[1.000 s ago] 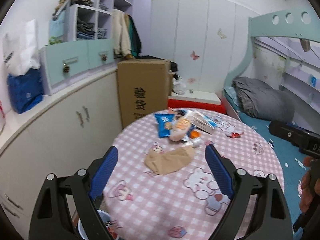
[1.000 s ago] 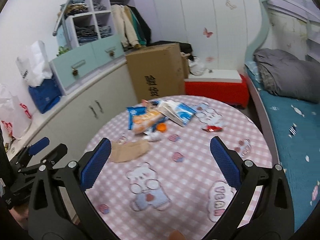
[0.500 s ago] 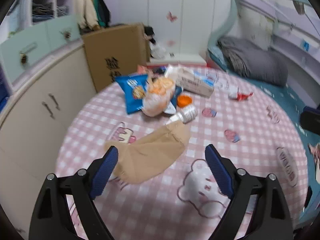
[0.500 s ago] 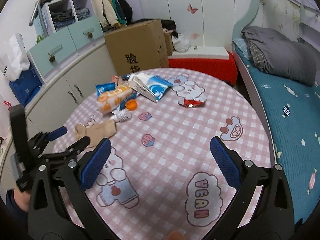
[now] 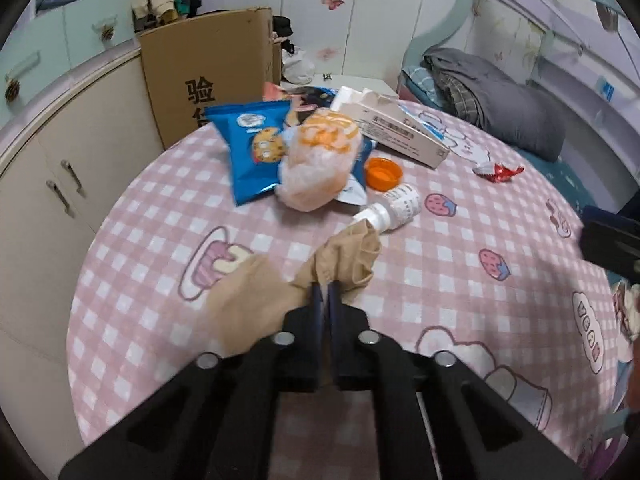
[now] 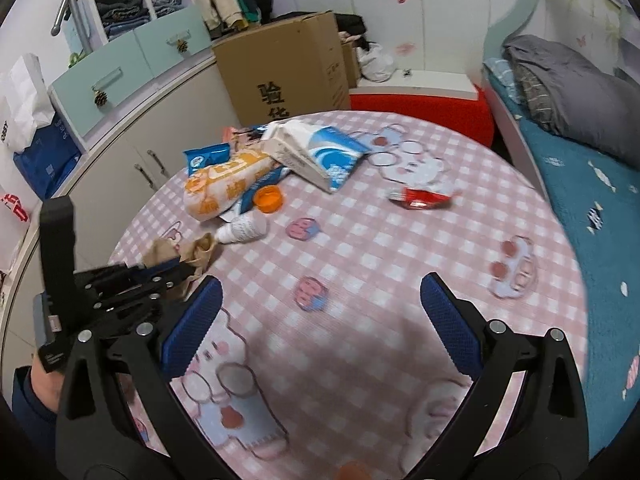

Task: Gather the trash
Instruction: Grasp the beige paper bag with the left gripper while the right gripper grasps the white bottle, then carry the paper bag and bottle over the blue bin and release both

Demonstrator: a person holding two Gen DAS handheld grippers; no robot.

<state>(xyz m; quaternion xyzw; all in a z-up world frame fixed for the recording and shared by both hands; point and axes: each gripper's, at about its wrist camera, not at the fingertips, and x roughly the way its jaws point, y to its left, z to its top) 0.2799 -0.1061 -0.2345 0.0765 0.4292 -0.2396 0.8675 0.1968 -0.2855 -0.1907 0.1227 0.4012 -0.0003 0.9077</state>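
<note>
A: Start with the largest item. What supports the work area?

B: A round table (image 6: 360, 248) under a pink checked cloth printed with cartoon bears. A cardboard box (image 6: 284, 68) stands behind it on the floor, against the pale cabinets.

A: And the trash on the table?

B: It is grouped at the far left side. A white-and-blue carton (image 5: 394, 126) lies flat. Just beside it are a blue cookie bag (image 5: 250, 148) and an orange-and-clear snack bag (image 5: 318, 158), the latter lying on the former. An orange cap (image 5: 384, 173) sits at the edge of this pile. A small white bottle (image 5: 390, 210) lies on its side near the cap. A red wrapper (image 6: 420, 198) lies well apart, toward the right.

A: State of the left gripper (image 5: 325, 294)?

B: Its jaws have just been closing and are now pressed together, pinching a tan crumpled piece (image 5: 276, 284), possibly thin fabric or paper; blur prevents a firm call. That piece lies on the cloth just in front of the white bottle.

A: The right gripper (image 6: 320, 320)?

B: Jaws spread wide above bare cloth, with nothing between them.
</note>
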